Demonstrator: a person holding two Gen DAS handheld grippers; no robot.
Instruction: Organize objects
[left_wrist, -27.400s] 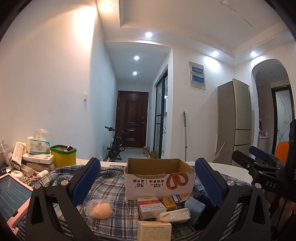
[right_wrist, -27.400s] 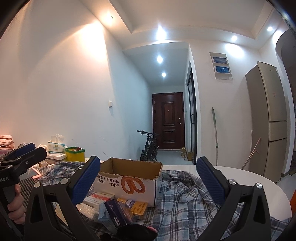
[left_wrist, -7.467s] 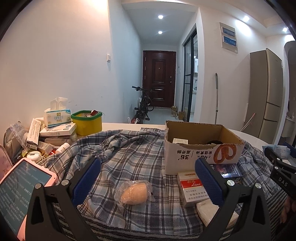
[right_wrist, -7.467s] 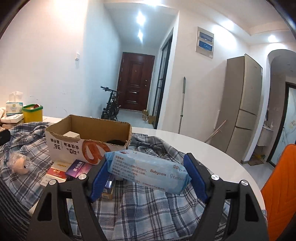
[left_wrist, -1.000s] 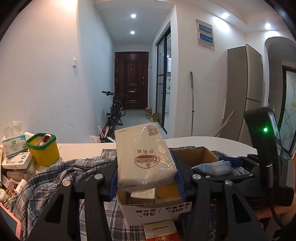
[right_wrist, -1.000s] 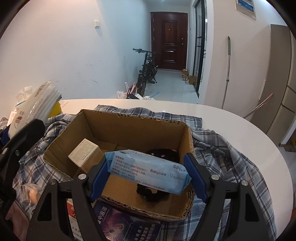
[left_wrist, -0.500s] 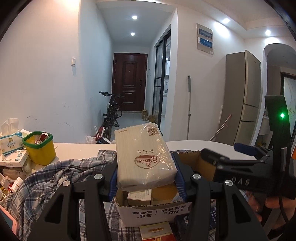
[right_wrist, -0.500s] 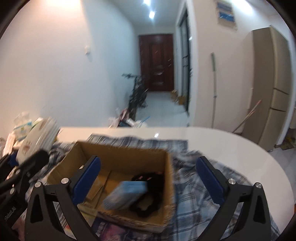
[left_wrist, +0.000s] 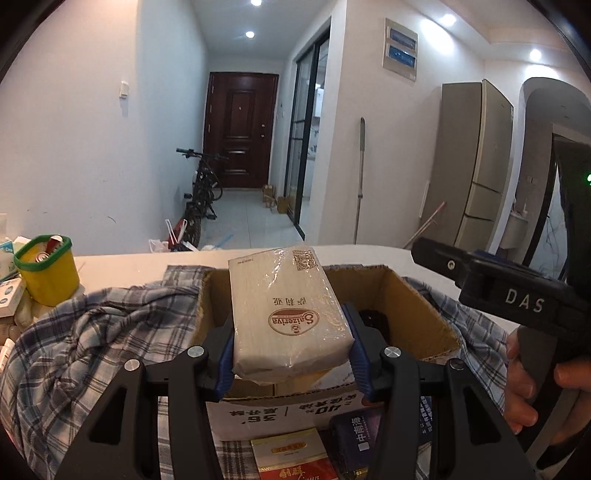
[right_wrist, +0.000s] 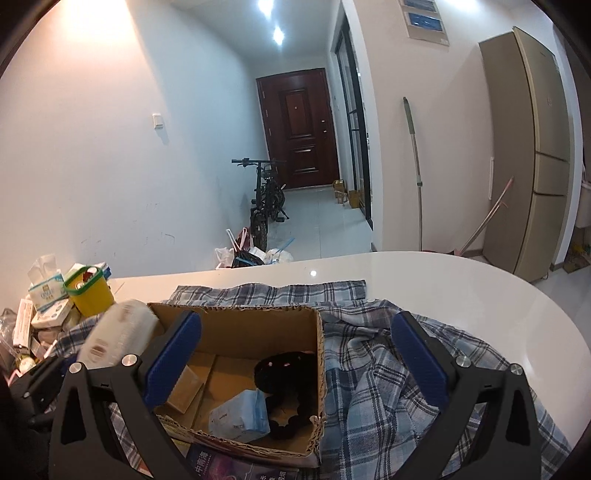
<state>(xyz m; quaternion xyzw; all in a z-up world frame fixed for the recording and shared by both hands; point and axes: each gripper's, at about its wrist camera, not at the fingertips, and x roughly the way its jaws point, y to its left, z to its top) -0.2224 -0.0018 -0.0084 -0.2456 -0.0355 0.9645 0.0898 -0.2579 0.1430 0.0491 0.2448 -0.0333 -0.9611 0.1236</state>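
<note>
Open-topped cardboard box (right_wrist: 236, 325) free from above along its far half; near half taken up by a blue wipes pack (right_wrist: 240, 411), a black item (right_wrist: 284, 373) and flat boxes (right_wrist: 184, 387). Left side crowded by the tissue pack (left_wrist: 288, 310) clamped in the left claw (left_wrist: 291, 350), just over the near rim. Right claw (right_wrist: 295, 354) spread wide, nothing between. Bare white counter (right_wrist: 443, 280) clear to the right; left blocked by a yellow tub (right_wrist: 88, 291) and stacked cartons (right_wrist: 48, 306).

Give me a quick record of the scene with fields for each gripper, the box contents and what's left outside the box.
left gripper: shut on the tissue pack, above the cardboard box
right gripper: open, empty
box contents: blue wipes pack, black item, small cartons
outside box: red carton, dark blue carton on the plaid cloth
</note>
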